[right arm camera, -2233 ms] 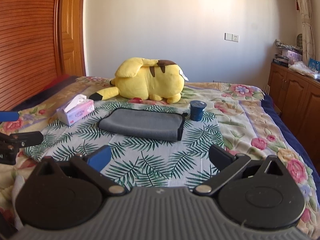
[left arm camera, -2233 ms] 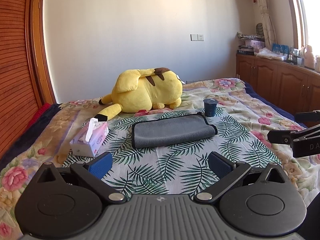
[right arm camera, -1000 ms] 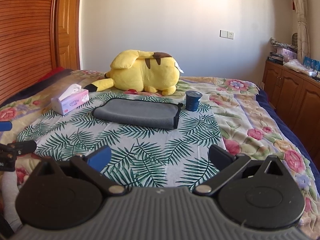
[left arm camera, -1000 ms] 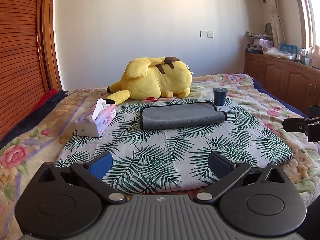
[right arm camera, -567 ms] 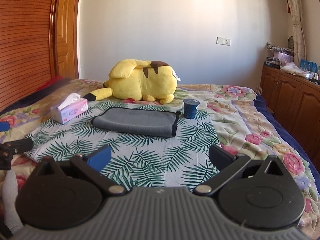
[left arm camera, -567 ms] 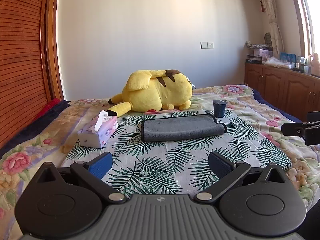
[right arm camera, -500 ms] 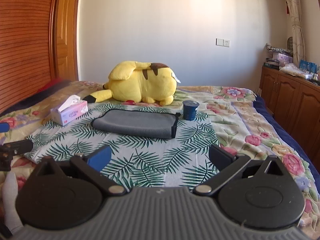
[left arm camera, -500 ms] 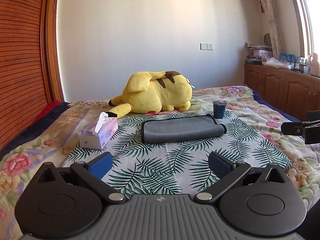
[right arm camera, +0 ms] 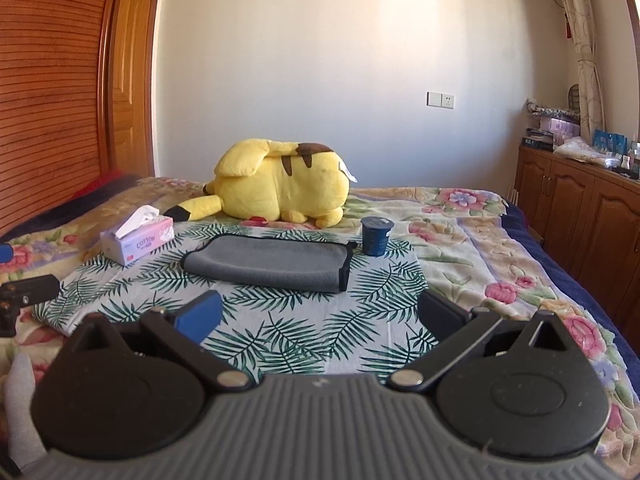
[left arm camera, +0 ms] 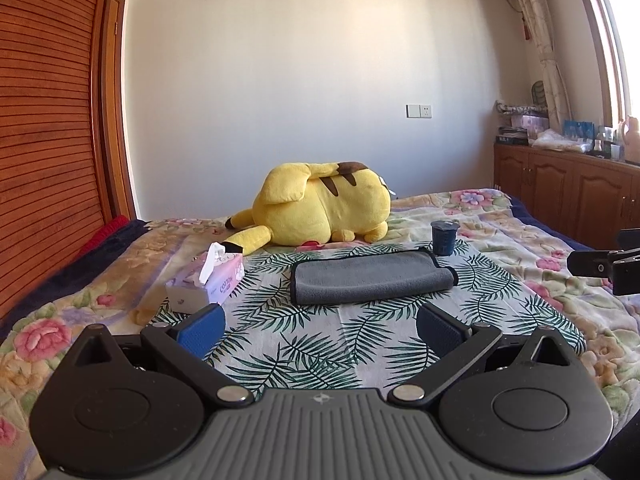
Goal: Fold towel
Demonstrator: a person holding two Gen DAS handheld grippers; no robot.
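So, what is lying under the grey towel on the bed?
The grey towel lies flat on a palm-leaf cloth, which is spread over the floral bedspread. Whether anything is tucked between the towel's folded layers cannot be seen; they cover it.

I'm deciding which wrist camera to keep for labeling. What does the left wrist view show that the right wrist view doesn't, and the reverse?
Only the left wrist view shows the right claw at its right edge and the bright window. Only the right wrist view shows the left claw at its left edge, the panelled wooden door and something white at the lower left. Both show the folded grey towel on the leaf-print cloth, the tissue box, the dark blue cup and the yellow plush toy.
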